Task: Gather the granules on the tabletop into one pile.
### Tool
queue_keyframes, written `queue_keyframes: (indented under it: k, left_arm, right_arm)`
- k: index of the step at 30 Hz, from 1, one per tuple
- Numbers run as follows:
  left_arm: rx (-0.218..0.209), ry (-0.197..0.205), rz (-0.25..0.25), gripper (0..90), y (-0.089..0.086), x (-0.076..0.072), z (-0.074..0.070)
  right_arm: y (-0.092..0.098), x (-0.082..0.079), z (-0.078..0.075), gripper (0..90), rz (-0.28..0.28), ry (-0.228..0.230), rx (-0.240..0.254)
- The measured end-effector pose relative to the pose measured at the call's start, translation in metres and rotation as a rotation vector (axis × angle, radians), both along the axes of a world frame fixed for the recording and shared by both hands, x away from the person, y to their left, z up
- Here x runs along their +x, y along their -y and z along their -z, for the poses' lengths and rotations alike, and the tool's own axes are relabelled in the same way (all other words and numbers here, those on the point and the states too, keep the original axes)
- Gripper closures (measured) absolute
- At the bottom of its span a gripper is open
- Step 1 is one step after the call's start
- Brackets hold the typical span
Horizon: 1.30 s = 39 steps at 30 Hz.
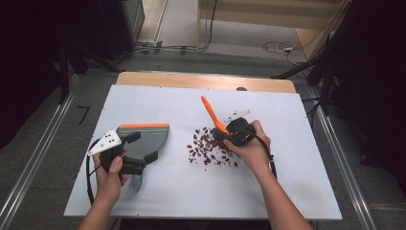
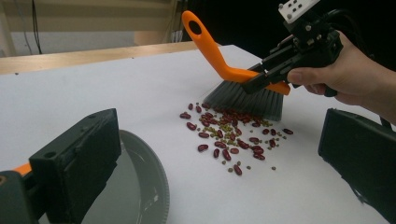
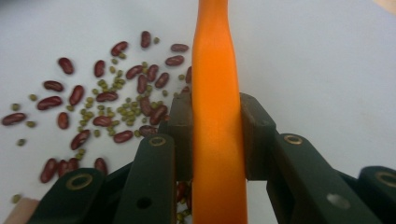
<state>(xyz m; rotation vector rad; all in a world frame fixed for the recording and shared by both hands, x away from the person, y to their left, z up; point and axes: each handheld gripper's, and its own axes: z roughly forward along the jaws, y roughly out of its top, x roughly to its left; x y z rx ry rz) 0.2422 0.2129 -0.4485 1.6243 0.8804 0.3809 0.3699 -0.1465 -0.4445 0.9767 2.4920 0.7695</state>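
A hand brush (image 2: 219,60) with an orange handle and grey bristles (image 2: 247,100) stands on the far side of a scatter of red kidney beans and small green beans (image 2: 229,135). My right gripper (image 2: 252,86) is shut on the brush's handle just above the bristles; its own view shows both pads pressed on the orange handle (image 3: 217,70) over the beans (image 3: 102,102). A grey dustpan (image 1: 148,139) with an orange lip lies left of the beans (image 1: 208,148). My left gripper (image 1: 142,147) rests over it, jaws wide apart, the near jaw over bare table.
The white board (image 1: 287,182) covers a wooden table whose far edge (image 1: 201,79) shows beyond it. Black cables trail from both grippers. Dark equipment and floor rails stand off both sides. The dustpan's curved rim (image 2: 140,186) lies low between my left jaws.
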Motion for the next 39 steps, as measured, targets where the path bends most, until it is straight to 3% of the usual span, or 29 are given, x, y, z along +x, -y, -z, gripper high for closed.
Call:
queue_keyframes:
  k: [2, 6, 10, 14, 17, 20, 28, 39]
  left_arm:
    - [0.003, 0.002, 0.002, 0.0, 0.000, 0.000, 0.000]
    - [-0.002, 0.002, -0.002, 0.0, -0.001, 0.000, 0.000]
    - [0.004, 0.000, 0.000, 0.0, 0.000, 0.000, 0.000]
    - [0.005, -0.002, 0.004, 0.0, 0.001, 0.000, 0.000]
    - [0.004, -0.004, 0.007, 0.0, 0.003, 0.001, 0.001]
    - [0.006, -0.007, 0.011, 0.0, 0.003, 0.000, 0.002]
    - [0.010, -0.006, 0.013, 0.0, 0.003, 0.000, 0.002]
    - [0.021, -0.003, 0.027, 0.0, 0.005, 0.001, 0.003]
  right_arm:
    - [0.001, 0.001, -0.003, 69.0, 0.003, 0.013, -0.012]
    - [0.006, 0.009, -0.012, 68.9, -0.002, 0.035, 0.030]
    - [-0.001, 0.024, -0.015, 68.9, -0.072, 0.088, 0.024]
    - [-0.015, 0.043, -0.009, 68.9, -0.110, 0.082, 0.013]
    - [-0.023, 0.054, -0.003, 68.9, -0.173, 0.134, -0.007]
    - [-0.034, 0.060, 0.003, 68.9, -0.203, 0.143, -0.077]
    - [-0.047, 0.049, 0.005, 69.2, -0.279, 0.124, -0.121]
    - [-0.045, 0.023, 0.005, 69.1, -0.377, 0.099, -0.113]
